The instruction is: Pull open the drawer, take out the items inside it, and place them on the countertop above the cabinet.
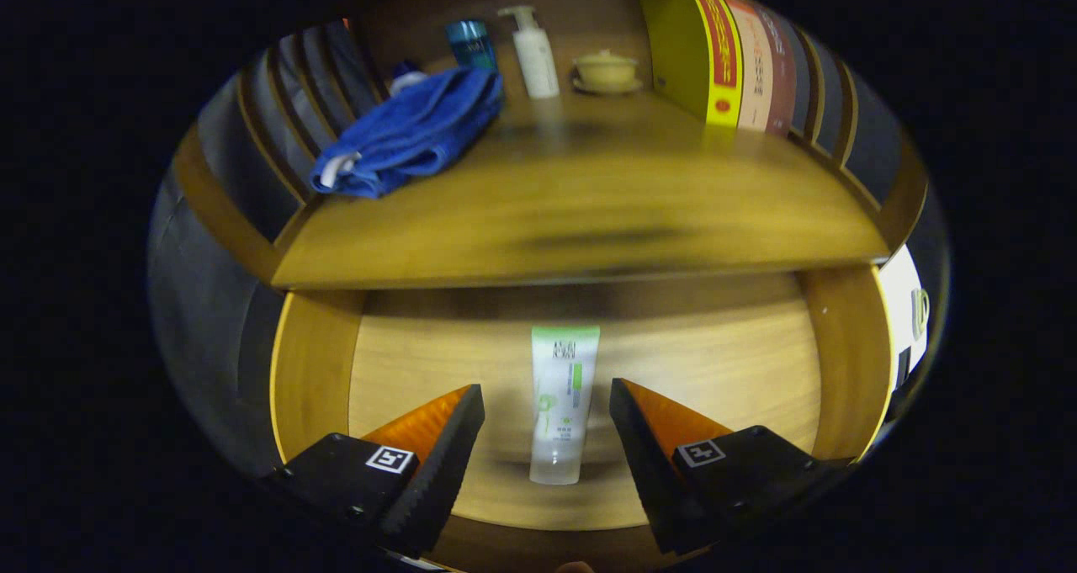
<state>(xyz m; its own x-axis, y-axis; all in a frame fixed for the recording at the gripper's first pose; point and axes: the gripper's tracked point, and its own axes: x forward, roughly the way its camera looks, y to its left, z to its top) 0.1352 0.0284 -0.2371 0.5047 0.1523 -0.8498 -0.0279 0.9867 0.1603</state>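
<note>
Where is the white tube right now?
In the gripper view, the tube lies flat on the floor of the open drawer, under the countertop. It sits between the open gripper's fingers, touching neither.

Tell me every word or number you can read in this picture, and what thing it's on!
None can be read properly.
Tube in the open drawer, between the open gripper fingers: print too small.
Yellow book on the countertop: red label with characters, too blurred.
Books beside it: spine print unreadable.
Pump bottle and blue bottle: nothing legible.
Finger markers: square patterns, not words.
</note>
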